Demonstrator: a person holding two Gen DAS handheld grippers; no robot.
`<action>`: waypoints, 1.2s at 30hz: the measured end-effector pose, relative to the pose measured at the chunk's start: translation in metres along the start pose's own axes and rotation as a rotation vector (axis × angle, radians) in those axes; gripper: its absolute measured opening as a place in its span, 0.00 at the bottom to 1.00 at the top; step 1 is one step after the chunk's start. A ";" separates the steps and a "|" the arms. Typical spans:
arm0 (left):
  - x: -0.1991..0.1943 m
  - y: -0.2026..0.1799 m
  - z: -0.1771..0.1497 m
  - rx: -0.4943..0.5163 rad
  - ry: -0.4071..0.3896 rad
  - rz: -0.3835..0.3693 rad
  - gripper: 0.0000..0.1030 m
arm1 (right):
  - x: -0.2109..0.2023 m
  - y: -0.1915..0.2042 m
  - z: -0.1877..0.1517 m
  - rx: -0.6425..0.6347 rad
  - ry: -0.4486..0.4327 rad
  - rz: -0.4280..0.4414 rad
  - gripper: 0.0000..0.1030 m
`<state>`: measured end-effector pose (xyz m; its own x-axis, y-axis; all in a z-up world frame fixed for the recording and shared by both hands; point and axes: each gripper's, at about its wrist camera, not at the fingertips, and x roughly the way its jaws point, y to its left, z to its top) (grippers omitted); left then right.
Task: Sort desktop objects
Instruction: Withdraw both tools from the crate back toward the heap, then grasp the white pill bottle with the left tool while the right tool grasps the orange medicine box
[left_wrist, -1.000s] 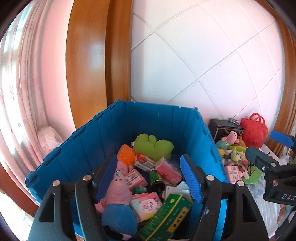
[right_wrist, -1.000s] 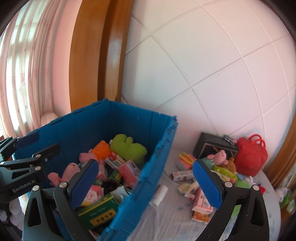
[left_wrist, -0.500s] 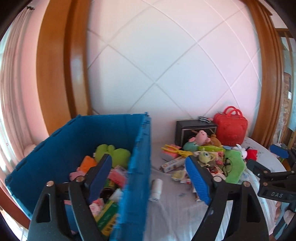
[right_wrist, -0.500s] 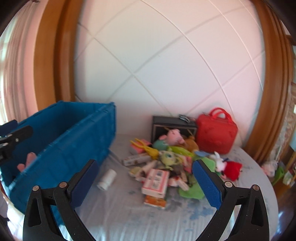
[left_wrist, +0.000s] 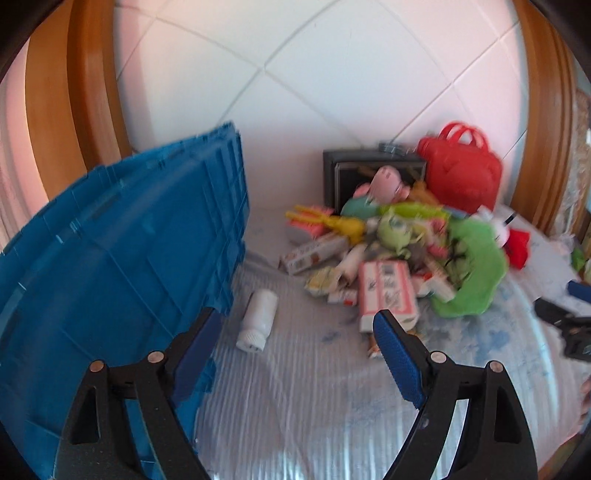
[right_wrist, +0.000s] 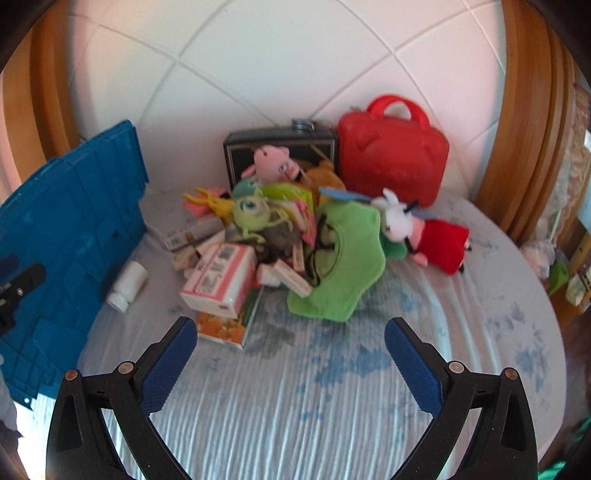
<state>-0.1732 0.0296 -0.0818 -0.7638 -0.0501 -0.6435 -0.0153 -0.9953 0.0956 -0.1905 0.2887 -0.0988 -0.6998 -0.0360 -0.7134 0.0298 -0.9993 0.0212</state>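
- Left claw (left_wrist: 295, 347): jaws having just been opening, standing wide and released, nothing between the pads; hovering above bare cloth, tilted down toward the pile.
- Right claw (right_wrist: 290, 354): jaws spread wide, released, nothing between them; hanging over open cloth in front of the pile.
- White bottle (left_wrist: 258, 319): lying on its side, cap toward the camera, just beside the blue crate (left_wrist: 122, 258); standing apart from the pile, so likely the easiest pick for the left claw. Advising: straddling the barrel crosswise, keeping the left pad off the crate wall.
- Pink box (right_wrist: 219, 278): resting at the pile's near edge, on top of an orange-printed box (right_wrist: 221, 328); likely first pick for the right claw. Advising: closing across the short sides, lifting straight to avoid dragging neighbours.
- Green plush (right_wrist: 343, 258): draping over small cartons; soft, likely needing a deep pinch.
- Pile remainder: one-eyed green toy (right_wrist: 253, 210), white-and-red plush (right_wrist: 424, 232), pink plush (right_wrist: 273, 164), all heaped and touching.
- Table (right_wrist: 332, 406): offering wide bare room in front; rounded rim curving at right.
- Rear limits: black box (right_wrist: 280, 147) and red case (right_wrist: 391, 158) against the tiled wall.
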 end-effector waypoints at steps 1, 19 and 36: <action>0.011 -0.002 -0.007 0.013 0.013 0.015 0.82 | 0.008 -0.003 -0.004 0.009 0.015 0.006 1.00; 0.182 0.000 -0.058 0.109 0.117 0.215 0.83 | 0.169 0.049 -0.029 0.064 0.291 0.036 1.00; 0.246 0.024 -0.058 -0.022 0.209 0.214 0.71 | 0.247 0.090 -0.036 0.047 0.310 0.040 1.00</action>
<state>-0.3239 -0.0112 -0.2822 -0.5984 -0.2729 -0.7533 0.1474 -0.9617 0.2313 -0.3356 0.1900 -0.2982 -0.4474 -0.0793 -0.8908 0.0151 -0.9966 0.0811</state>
